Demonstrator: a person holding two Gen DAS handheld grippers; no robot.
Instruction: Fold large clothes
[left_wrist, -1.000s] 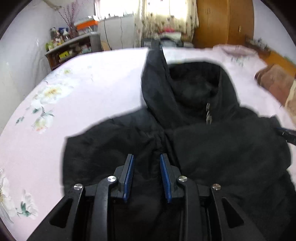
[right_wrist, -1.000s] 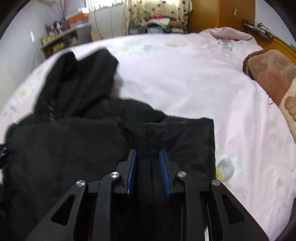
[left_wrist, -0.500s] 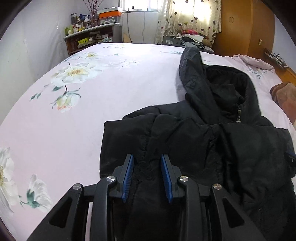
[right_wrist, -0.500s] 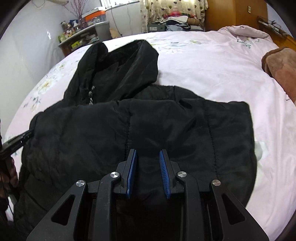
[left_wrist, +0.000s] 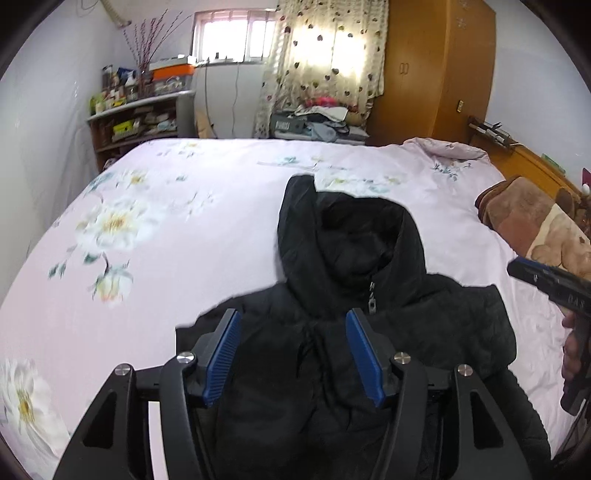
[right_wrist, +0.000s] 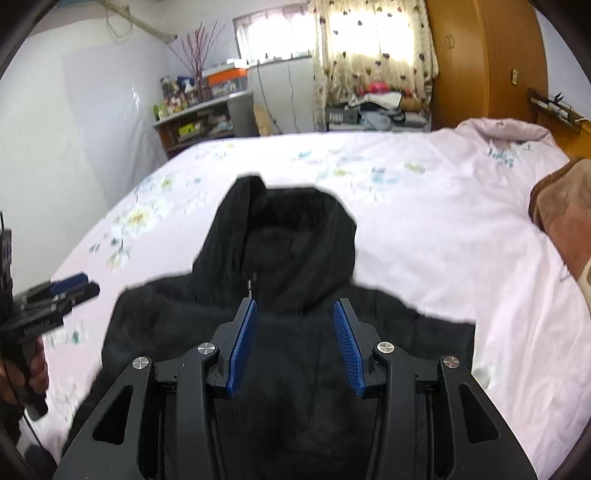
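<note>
A black hooded puffer jacket (left_wrist: 351, 332) lies on the bed, hood pointing away, folded to a narrow body; it also shows in the right wrist view (right_wrist: 295, 280). My left gripper (left_wrist: 293, 354) is open and empty, raised above the jacket's left shoulder part. My right gripper (right_wrist: 295, 343) is open and empty, raised above the jacket's chest. The right gripper also shows at the right edge of the left wrist view (left_wrist: 546, 284), and the left gripper at the left edge of the right wrist view (right_wrist: 55, 299).
The bed has a pale pink floral sheet (left_wrist: 155, 258). A brown blanket (left_wrist: 532, 218) lies at the right. A cluttered shelf (left_wrist: 136, 114) and a wooden wardrobe (left_wrist: 432, 66) stand beyond the bed. A bunched pink quilt (right_wrist: 509, 144) lies at the far right.
Both grippers were shut on the jacket's fabric; both have opened, let go and lifted back. The jacket now lies flat with its sides folded in.
</note>
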